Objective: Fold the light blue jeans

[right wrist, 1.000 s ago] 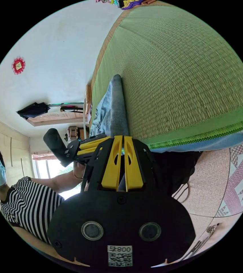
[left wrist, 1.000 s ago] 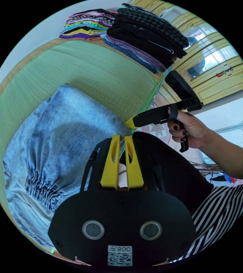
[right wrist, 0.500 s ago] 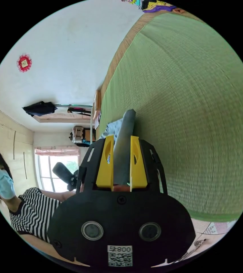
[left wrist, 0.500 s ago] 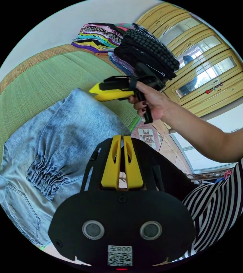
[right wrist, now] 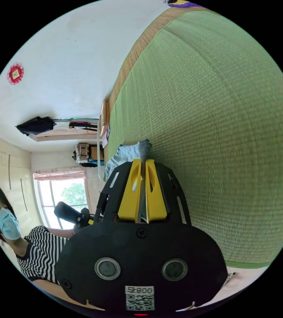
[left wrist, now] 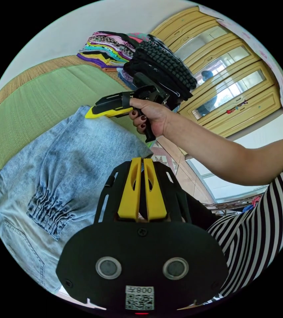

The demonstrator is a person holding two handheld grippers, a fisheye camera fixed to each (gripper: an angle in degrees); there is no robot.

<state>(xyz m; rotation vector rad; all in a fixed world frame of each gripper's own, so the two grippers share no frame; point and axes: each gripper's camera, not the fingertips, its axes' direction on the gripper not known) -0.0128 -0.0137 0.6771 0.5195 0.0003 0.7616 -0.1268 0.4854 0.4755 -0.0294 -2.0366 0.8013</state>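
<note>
Two tongs: one in each of my hands, both at the light blue jeans (left wrist: 65, 172).
Jeans, where: spread flat on the green woven mat (left wrist: 32, 96), elastic waistband gathers and a back pocket toward the lower left of the left gripper view, the cloth running up and away to a far edge.
Left gripper (left wrist: 140, 162): yellow jaws drawn nearly together with only a thin slit between them; the tips sit at the near corner of the denim. I cannot tell whether any cloth is nipped in them.
Right gripper (left wrist: 93, 113): held in my right hand (left wrist: 151, 116), reaching across to the far edge of the jeans. In the right gripper view (right wrist: 140, 164) the jaws stand close together with a thin line of grey-blue fabric running between them, and a small tuft of denim (right wrist: 138, 147) pokes out just past the tips. I judge it pinched on that edge.
Key relation: the jeans' long axis runs from the waistband at lower left toward the two held points; my left tongs are at the nearer corner, my right at the farther one, so the edge between them is the one to carry.
Next move, my guess: lift that edge with both tongs together and lay it back toward the waistband.
Nearby: folded clothes stack (left wrist: 154, 66) and a yellow cabinet (left wrist: 227, 89) beyond the mat, well apart from the work.
</note>
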